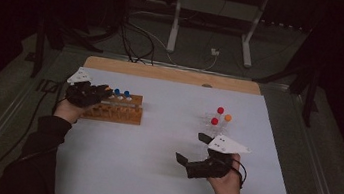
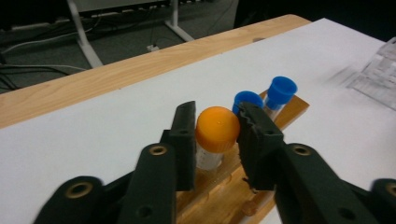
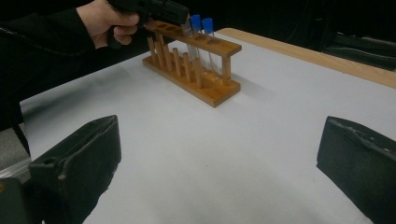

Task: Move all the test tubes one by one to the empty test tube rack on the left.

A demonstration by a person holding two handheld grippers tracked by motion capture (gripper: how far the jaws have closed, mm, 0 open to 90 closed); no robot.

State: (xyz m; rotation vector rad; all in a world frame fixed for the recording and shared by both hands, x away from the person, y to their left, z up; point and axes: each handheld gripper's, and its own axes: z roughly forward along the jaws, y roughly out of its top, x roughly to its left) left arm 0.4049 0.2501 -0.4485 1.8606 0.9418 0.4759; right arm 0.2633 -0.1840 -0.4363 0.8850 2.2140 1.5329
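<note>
Seating the orange-capped tube (image 2: 214, 133) in the wooden rack (image 2: 224, 186)

Left tongs (image 2: 215, 140) clamp its cap; lower straight, blue-capped tubes (image 2: 280, 91) crowd at 1 o'clock. Right tongs (image 3: 219, 158) wide apart, idle.

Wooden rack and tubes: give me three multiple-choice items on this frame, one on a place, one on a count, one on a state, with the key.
1. Where does the orange-capped tube stand?
A. lying on the white sheet
B. in the wooden rack, next to the blue-capped tubes
C. in the clear stand

2. How many blue-capped tubes are in the wooden rack?
A. two
B. four
C. none

3. How is the right gripper?
A. shut on a red-capped tube
B. shut on the rack
C. open, holding nothing

Key: 1 B, the left gripper view shows its body going down into the rack between the left gripper jaws. 2 A, two blue caps show beside it. 3 C, its jaws stand wide apart over bare white sheet.
</note>
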